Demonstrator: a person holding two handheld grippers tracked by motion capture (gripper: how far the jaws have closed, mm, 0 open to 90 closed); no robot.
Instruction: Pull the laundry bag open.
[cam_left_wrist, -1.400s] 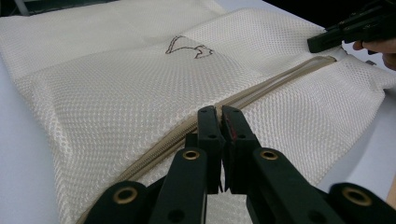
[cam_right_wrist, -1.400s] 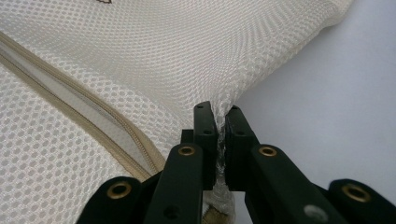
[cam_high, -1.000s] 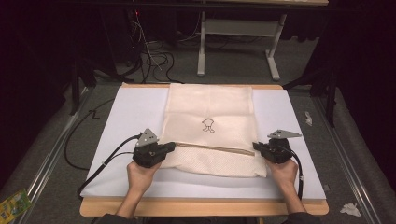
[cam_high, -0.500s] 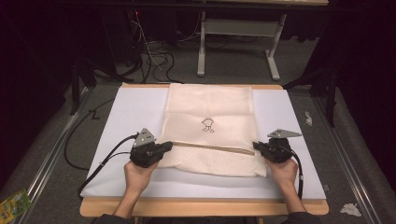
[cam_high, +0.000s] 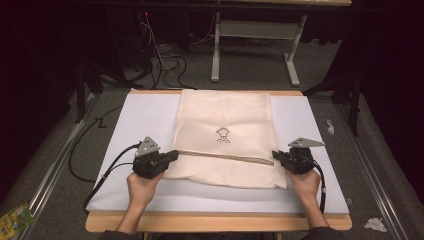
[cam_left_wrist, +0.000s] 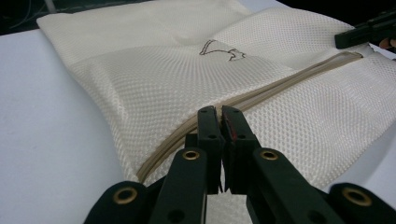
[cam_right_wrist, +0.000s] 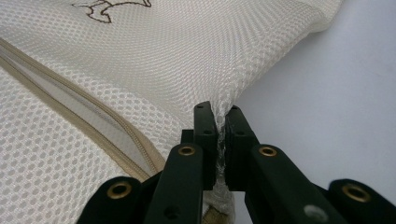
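A cream mesh bag (cam_high: 225, 115) with a small dark emblem (cam_high: 223, 135) lies flat on a white board (cam_high: 145, 115). A tan zipper (cam_high: 225, 156) crosses it from side to side. My left gripper (cam_high: 175, 155) sits at the zipper's left end, and its jaws (cam_left_wrist: 219, 112) are shut over the zipper line (cam_left_wrist: 280, 86). What they pinch there is hidden. My right gripper (cam_high: 275, 155) is at the bag's right edge. In the right gripper view its jaws (cam_right_wrist: 218, 112) are shut on a raised fold of mesh (cam_right_wrist: 219, 100) beside the zipper (cam_right_wrist: 93, 126).
The board rests on a wooden table (cam_high: 215, 222), with the bag's far end at its back edge. Cables (cam_high: 165, 60) and a table frame (cam_high: 255, 35) stand on the floor behind. Crumpled paper (cam_high: 375, 224) lies at the right.
My left gripper has slid a little to the left along the zipper line. The right gripper has stayed where it was.
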